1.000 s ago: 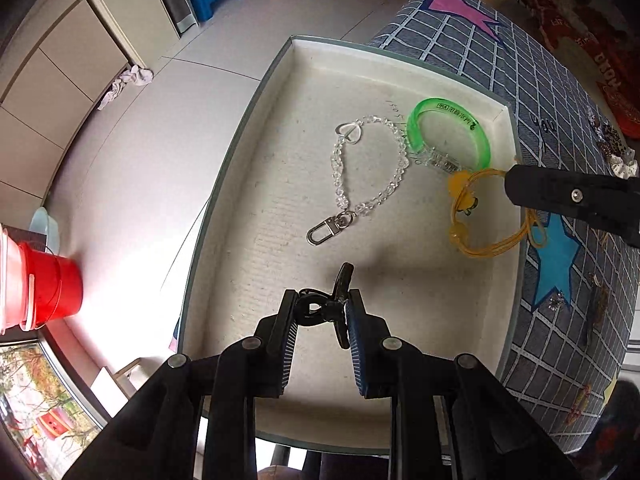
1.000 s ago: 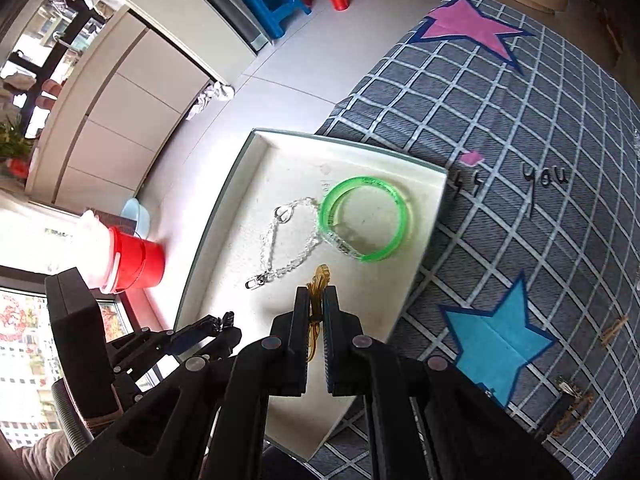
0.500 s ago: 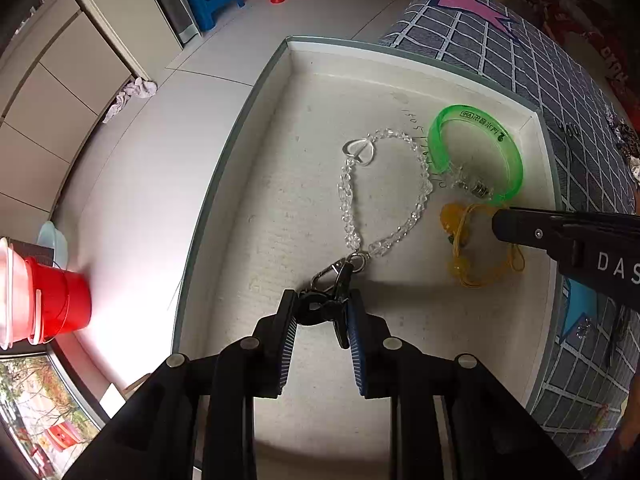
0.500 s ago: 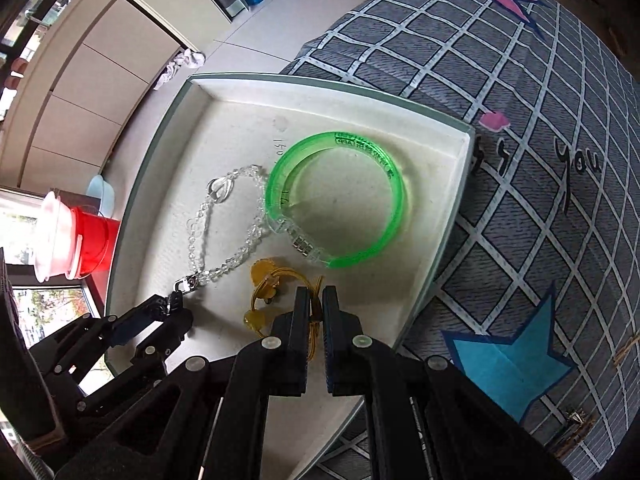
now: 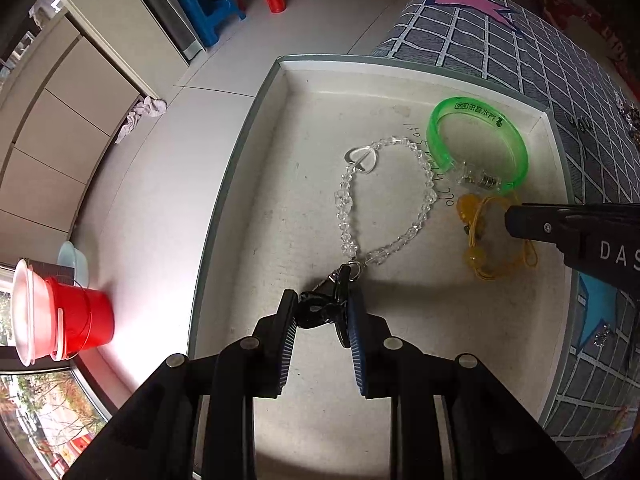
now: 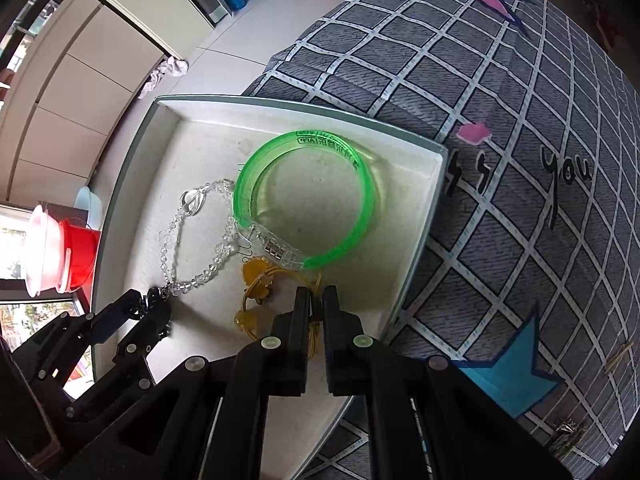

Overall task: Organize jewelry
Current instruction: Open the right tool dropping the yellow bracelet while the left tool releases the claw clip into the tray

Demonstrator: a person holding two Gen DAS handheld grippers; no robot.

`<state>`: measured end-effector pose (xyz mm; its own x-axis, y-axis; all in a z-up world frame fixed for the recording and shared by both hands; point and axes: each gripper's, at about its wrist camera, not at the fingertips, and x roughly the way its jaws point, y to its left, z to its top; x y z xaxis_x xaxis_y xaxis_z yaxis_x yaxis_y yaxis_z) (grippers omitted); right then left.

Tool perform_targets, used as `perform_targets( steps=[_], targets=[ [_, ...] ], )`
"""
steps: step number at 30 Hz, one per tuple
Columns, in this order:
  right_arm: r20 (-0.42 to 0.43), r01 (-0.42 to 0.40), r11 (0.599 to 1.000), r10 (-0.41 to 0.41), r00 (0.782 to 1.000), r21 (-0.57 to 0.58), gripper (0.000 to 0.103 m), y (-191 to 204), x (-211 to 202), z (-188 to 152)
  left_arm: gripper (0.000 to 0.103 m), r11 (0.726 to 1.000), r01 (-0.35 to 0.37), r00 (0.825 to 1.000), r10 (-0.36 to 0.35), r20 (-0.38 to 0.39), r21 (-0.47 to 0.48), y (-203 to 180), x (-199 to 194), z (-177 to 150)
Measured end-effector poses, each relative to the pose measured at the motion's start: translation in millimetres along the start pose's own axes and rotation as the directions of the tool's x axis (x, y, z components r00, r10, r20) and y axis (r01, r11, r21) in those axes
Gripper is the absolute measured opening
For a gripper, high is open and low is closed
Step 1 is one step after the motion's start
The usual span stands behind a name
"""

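A white tray (image 5: 224, 208) (image 6: 132, 168) holds a green bangle (image 5: 480, 109) (image 6: 324, 138), a clear bead chain (image 5: 424, 184) (image 6: 166, 264) and a yellow cord bracelet (image 5: 472, 258) (image 6: 256, 276). My left gripper (image 5: 322, 314) (image 6: 156, 304) is shut on a small black clip (image 5: 316, 314), just above the tray floor by the chain's metal clasp. My right gripper (image 6: 316, 300) (image 5: 516, 220) is shut on the yellow bracelet's cord. The bracelet's beads lie on the tray floor beside the bangle's clasp.
The tray sits on a grey checked cloth with stars (image 6: 520, 160), its left side past the cloth's edge. Small loose pieces (image 6: 568, 428) (image 5: 600, 338) lie on the cloth to the right. A red bucket (image 5: 80, 320) and a blue stool (image 5: 212, 0) stand on the floor.
Both grippers have sunk toward the tray. The yellow bracelet has come down onto the tray floor beside the bangle. The black clip now hangs by the chain's clasp.
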<state>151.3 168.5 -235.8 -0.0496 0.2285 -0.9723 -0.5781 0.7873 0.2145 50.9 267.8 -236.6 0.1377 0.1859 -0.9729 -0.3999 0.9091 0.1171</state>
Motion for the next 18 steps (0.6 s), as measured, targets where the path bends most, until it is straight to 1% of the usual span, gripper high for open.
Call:
perform_targets(
  steps=[4, 5, 6, 7, 8, 9, 10, 11, 12, 15, 17, 18],
  targets=[
    [0.001, -0.019, 1.000, 0.019, 1.000, 0.019, 0.008, -1.5, -2.2, 3.2, 0.032, 1.000, 0.009, 1.000, -0.009, -0.005, -0.006, 5.3, -0.1, 0.1],
    [0.011, -0.026, 0.999, 0.026, 1.000, 0.024, 0.008, -2.4, -5.3, 3.4, 0.036, 1.000, 0.007, 1.000, -0.007, 0.000, 0.000, 9.3, 0.7, 1.3],
    [0.020, -0.034, 0.999, 0.033, 0.999, 0.029, 0.009, -2.4, -10.3, 3.0, 0.049, 1.000, 0.005, 1.000, -0.005, 0.004, 0.006, 8.0, -1.7, 0.8],
    [0.029, -0.045, 0.998, 0.044, 0.999, 0.037, 0.013, -2.5, -14.9, 3.7, 0.091, 1.000, 0.001, 1.000, -0.002, 0.013, 0.008, 7.0, -4.8, -0.7],
    [0.039, -0.057, 0.997, 0.056, 0.998, 0.043, 0.017, -3.2, -19.4, 4.1, 0.103, 1.000, -0.016, 0.999, 0.016, 0.029, 0.005, 6.7, -8.9, -1.6],
    [0.052, -0.067, 0.997, 0.064, 0.997, 0.047, 0.032, -3.5, -24.8, 4.2, 0.103, 1.000, -0.031, 0.998, 0.030, 0.056, 0.007, 5.9, -13.9, -2.1],
    [0.067, -0.074, 0.996, 0.071, 0.995, 0.050, 0.052, -3.8, -30.4, 4.5, 0.103, 0.999, -0.031, 0.998, 0.030, 0.056, 0.017, 4.1, -15.7, -1.8],
    [0.084, -0.080, 0.995, 0.076, 0.994, 0.052, 0.059, -3.3, -36.5, 6.2, 0.103, 0.999, -0.024, 0.999, 0.023, 0.050, 0.022, 2.9, -16.4, -1.2],
    [0.099, -0.084, 0.995, 0.079, 0.992, 0.053, 0.061, -3.7, -42.3, 5.8, 0.103, 1.000, -0.020, 0.999, 0.019, 0.048, 0.023, 2.0, -17.4, -1.0],
    [0.124, -0.091, 0.993, 0.082, 0.989, 0.070, 0.061, -7.5, -56.8, 1.8, 0.103, 0.999, -0.029, 0.998, 0.027, 0.050, 0.031, -2.2, -22.3, -0.1],
    [0.131, -0.088, 0.992, 0.076, 0.988, 0.089, 0.061, -12.5, -64.4, -3.4, 0.103, 0.999, -0.018, 0.999, 0.016, 0.045, 0.038, -5.0, -26.5, -0.7],
    [0.133, -0.085, 0.991, 0.072, 0.989, 0.099, 0.065, -15.3, -67.9, -7.4, 0.103, 0.999, -0.013, 0.999, 0.011, 0.041, 0.041, -6.5, -28.6, -1.6]
  ],
)
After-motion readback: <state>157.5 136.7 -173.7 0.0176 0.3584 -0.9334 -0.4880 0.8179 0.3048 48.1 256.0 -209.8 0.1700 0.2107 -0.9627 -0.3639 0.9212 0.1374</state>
